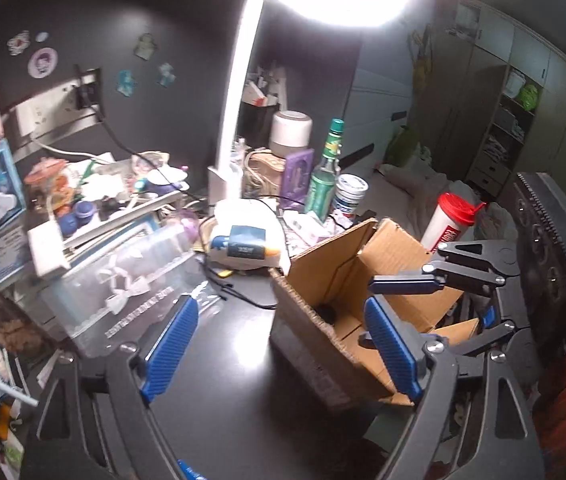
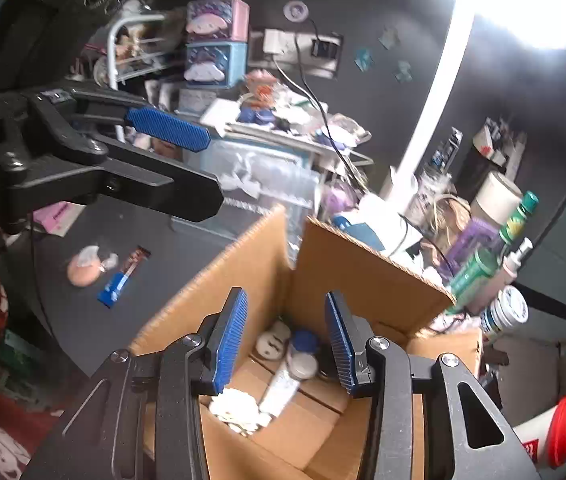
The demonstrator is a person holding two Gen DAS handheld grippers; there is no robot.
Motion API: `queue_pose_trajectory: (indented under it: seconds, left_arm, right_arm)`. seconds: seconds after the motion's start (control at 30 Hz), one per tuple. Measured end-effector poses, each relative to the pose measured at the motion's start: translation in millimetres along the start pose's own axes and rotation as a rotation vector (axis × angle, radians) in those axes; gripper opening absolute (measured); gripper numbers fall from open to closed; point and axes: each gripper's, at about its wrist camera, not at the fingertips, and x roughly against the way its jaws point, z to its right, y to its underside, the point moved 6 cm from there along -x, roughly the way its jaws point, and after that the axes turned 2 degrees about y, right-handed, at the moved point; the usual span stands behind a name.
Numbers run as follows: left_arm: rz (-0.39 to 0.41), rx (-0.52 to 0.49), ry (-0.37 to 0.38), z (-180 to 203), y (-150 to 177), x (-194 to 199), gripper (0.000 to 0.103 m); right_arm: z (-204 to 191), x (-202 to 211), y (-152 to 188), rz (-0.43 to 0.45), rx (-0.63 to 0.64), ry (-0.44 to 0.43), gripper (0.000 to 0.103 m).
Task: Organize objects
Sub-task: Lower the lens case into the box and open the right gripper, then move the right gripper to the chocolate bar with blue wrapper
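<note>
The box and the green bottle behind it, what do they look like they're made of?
Box: brown corrugated cardboard with a matte finish; the fluted layer shows along its cut flap edges. Green bottle: probably glass, since it is see-through and glossy under the lamp, though clear plastic can't be ruled out. Its green cap looks like plastic or metal.

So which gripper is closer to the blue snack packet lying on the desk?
Left, probably. The left gripper hangs open above and beside the blue packet, while the right gripper is open over the cardboard box, farther off.
</note>
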Motion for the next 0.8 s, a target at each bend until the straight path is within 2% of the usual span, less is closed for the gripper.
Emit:
queue_pose_trajectory:
  seconds: [0.1,0.17,0.23,0.37,0.43,0.53,0.6,0.8]
  left_arm:
    - [0.036,0.023,-0.087,-25.9,20.9,33.6,0.085]
    - [0.058,0.048,-0.141,-43.7,37.4,53.3,0.087]
    - [0.077,0.084,-0.187,-61.9,56.9,70.1,0.087]
    - [0.098,0.157,-0.257,-95.3,103.2,88.9,0.088]
    - [0.092,0.190,-0.286,-112.3,128.3,92.0,0.088]
    - [0.064,0.226,-0.316,-132.7,163.0,92.3,0.088]
    - [0.051,0.250,-0.306,-140.4,181.5,90.5,0.088]
    - [0.038,0.296,-0.258,-150.3,207.8,80.2,0.088]
  right_arm:
    - [-43.9,2.9,-15.4,0.057,0.048,-0.099,0.038]
    - [-75.7,-3.2,-21.7,0.070,0.078,-0.170,0.045]
    - [-105.0,-13.2,-23.7,0.071,0.098,-0.229,0.046]
    - [-160.3,-55.2,-13.0,0.010,0.109,-0.345,0.046]
    - [-177.3,-83.7,-1.6,-0.045,0.095,-0.372,0.046]
    - [-191.7,-129.8,18.3,-0.116,0.064,-0.355,0.046]
    - [-199.0,-153.3,28.3,-0.142,0.063,-0.326,0.046]
    - [-208.6,-191.0,36.2,-0.170,0.093,-0.243,0.046]
